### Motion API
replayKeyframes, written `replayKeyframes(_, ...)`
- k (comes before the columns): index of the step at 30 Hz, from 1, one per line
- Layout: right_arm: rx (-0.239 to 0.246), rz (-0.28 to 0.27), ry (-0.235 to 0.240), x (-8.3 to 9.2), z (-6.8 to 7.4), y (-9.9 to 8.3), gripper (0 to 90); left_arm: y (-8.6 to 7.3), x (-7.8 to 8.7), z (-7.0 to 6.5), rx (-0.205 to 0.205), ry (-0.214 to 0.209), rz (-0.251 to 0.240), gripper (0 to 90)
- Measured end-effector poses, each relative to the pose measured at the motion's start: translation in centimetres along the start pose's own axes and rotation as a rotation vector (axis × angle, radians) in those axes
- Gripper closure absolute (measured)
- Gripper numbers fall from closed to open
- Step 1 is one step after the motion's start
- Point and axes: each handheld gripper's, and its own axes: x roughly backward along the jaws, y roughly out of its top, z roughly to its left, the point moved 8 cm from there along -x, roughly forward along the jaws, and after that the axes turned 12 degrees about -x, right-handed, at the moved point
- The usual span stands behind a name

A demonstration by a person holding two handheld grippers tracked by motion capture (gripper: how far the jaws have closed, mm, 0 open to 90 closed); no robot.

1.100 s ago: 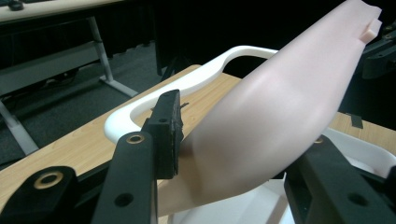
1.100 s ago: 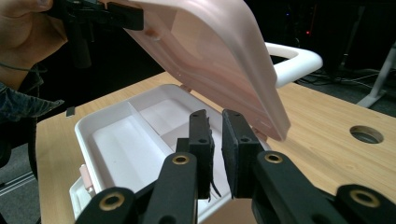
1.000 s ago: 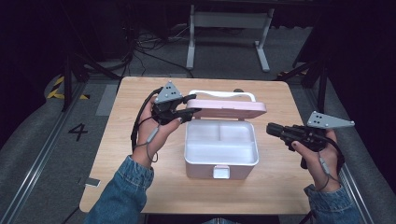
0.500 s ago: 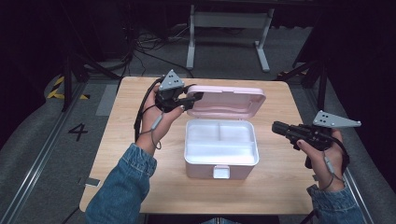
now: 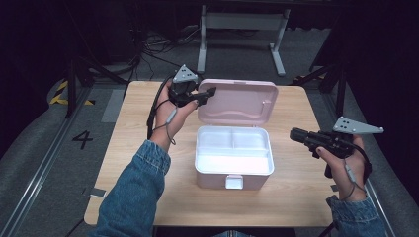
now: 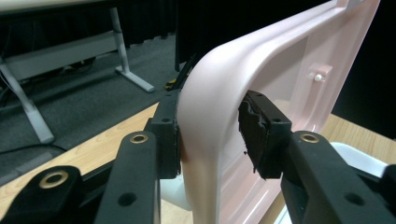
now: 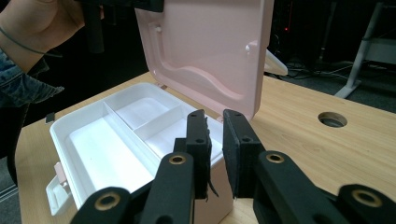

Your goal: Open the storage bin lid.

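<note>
A small box with a white base [image 5: 212,175] and a pink hinged lid [image 5: 239,101] stands mid-table, its divided tray empty. The lid leans back, open. My left gripper [image 5: 206,95] holds the lid's left top corner. In the left gripper view the lid's rim [image 6: 261,60] fills the gap between the jaws of the left gripper [image 6: 209,135], with both pads against it; the jaws have just opened slightly. My right gripper [image 5: 295,134] hovers right of the box, off it. Its pads stand a narrow gap apart, with nothing between them [image 7: 215,149], and point at the base [image 7: 100,149] and lid [image 7: 210,51].
The box's white latch [image 5: 233,181] faces the near edge of the wooden table [image 5: 143,148]. A round cable hole [image 7: 332,119] lies in the tabletop beyond the box. On the floor behind stand a metal frame [image 5: 242,22] and cables.
My left hand has moved toward the table's far side with the lid's corner, and the lid has swung from nearly upright to leaning back. The right gripper has barely moved.
</note>
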Motion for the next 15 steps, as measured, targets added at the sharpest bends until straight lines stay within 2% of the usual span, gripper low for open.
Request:
replayKeyframes(4, 0.002, 0.001, 0.000, -0.1, -0.2, -0.1, 81.6, -0.1, -0.9, 0.8, 0.006, 0.011, 0.019, 59.4)
replayKeyframes(9, -0.002, 0.002, -0.002, -0.2, -0.4, -0.1, 81.7, -0.4, -2.0, 1.6, 0.034, 0.008, 0.039, 57.5)
replayKeyframes(15, -0.010, 0.005, -0.004, -0.2, -0.8, -0.2, 81.7, -0.9, -3.3, 2.4, 0.084, -0.001, 0.052, 54.1)
